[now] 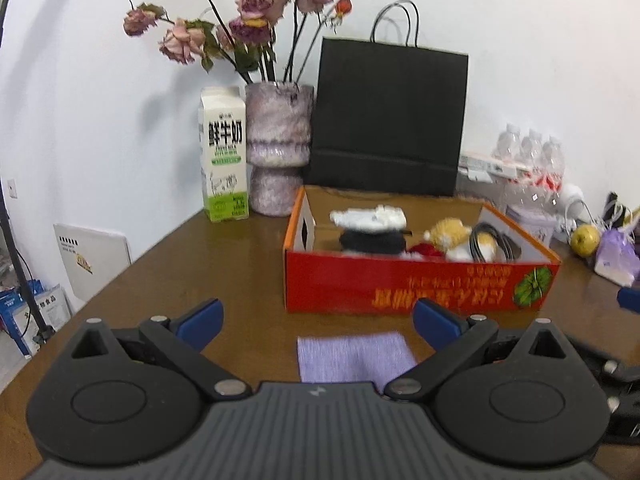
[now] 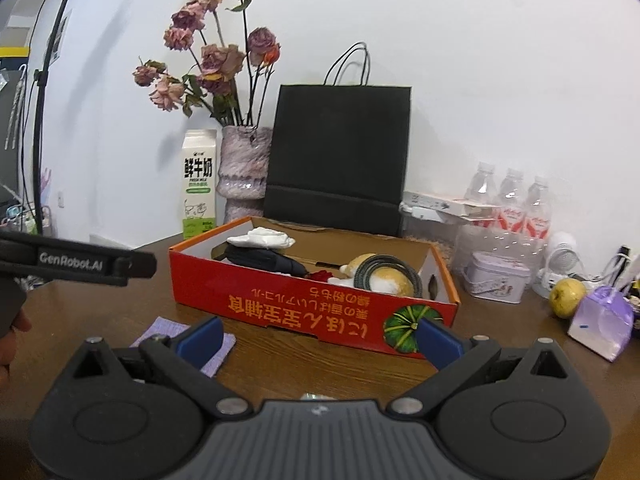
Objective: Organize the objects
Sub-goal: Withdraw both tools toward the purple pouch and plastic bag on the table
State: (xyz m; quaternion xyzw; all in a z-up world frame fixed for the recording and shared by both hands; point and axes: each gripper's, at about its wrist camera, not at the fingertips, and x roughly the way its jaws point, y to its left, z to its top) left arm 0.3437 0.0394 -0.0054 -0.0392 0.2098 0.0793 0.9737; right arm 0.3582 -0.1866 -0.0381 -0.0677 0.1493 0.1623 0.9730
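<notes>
Looking at both wrist cams from my remote station, quick notes:

L gripper [image 1: 318,322]: I've got it spread wide, nothing between the blue pads [image 1: 202,320]; it hangs over the near edge of the table [image 1: 240,276].
R gripper [image 2: 320,338]: also spread wide, holding nothing; I see it low over the table, just near of the red box [image 2: 312,304].
Purple cloth [image 1: 354,356]: flat on the table, near side, just in front of the red box; sits between my L fingers in the L view. In the R view the cloth shows at near left, partly behind my left pad.
Red box: open-top cardboard, centre of table, pumpkin pic at its right front corner.
Box contents: white wad [image 2: 262,238] on a black bundle [image 2: 266,262] at left; yellow-white plush [image 2: 390,280] w/ a coiled dark cable [image 2: 384,268] on it at right; sth red [image 2: 320,276] in between, can't tell what.
Far side: milk carton [image 1: 224,160], vase w/ dried roses [image 1: 278,148], black paper bag [image 1: 388,120], all by the wall.
Right side: water bottles [image 2: 512,208], small tin [image 2: 498,276], yellow-green fruit [image 2: 566,298], purple pouch [image 2: 604,320].
Far left, R view: body of my L gripper tool, "GenRobot.AI" on it.
</notes>
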